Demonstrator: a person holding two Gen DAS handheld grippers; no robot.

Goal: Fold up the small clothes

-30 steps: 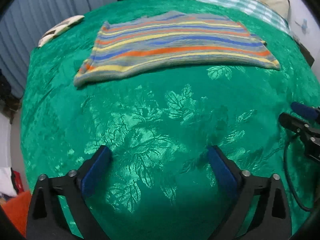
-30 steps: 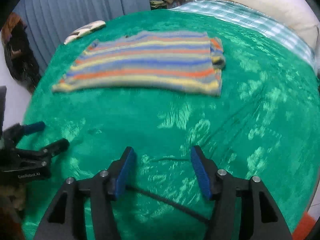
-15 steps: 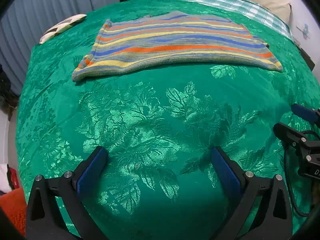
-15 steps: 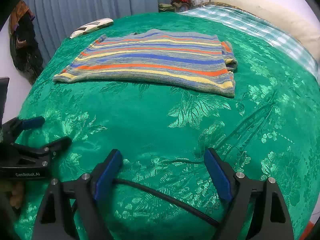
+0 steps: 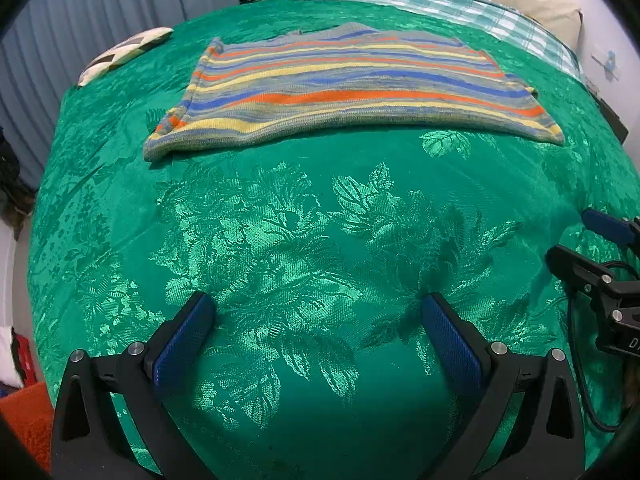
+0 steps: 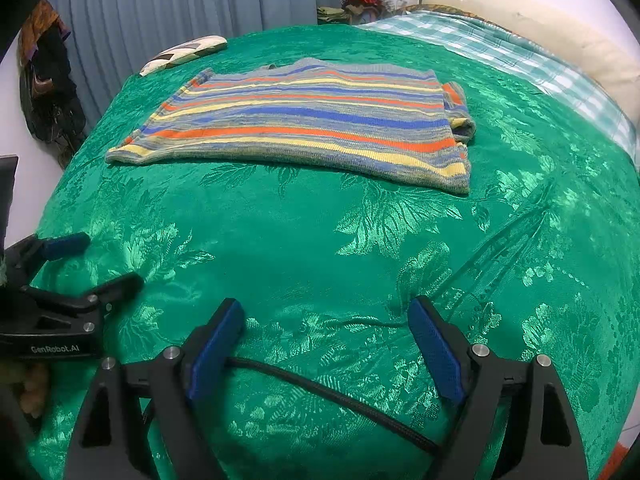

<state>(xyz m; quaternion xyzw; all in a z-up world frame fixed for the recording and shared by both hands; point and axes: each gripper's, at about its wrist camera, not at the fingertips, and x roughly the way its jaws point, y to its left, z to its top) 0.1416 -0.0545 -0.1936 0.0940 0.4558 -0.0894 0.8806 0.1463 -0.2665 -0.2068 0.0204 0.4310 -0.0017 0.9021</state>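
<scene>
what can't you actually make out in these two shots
- Sweater: its far right sleeve is bunched behind the body in the right wrist view; the underside is hidden in both views.
- Right hand-held gripper: cut off by the left wrist view's right edge.
- Pile beyond the bed: too small and distorted to identify.
- Cable: its ends run out of sight behind the right hand-held gripper's own fingers.
- Left hand-held gripper: the hand holding it is mostly off the edge.

I see a bed under a green flowered bedspread [image 6: 320,248], a checked sheet [image 6: 520,56] and cream pillow [image 6: 560,28] at its head, and grey-blue curtains [image 6: 180,0] behind.
</scene>
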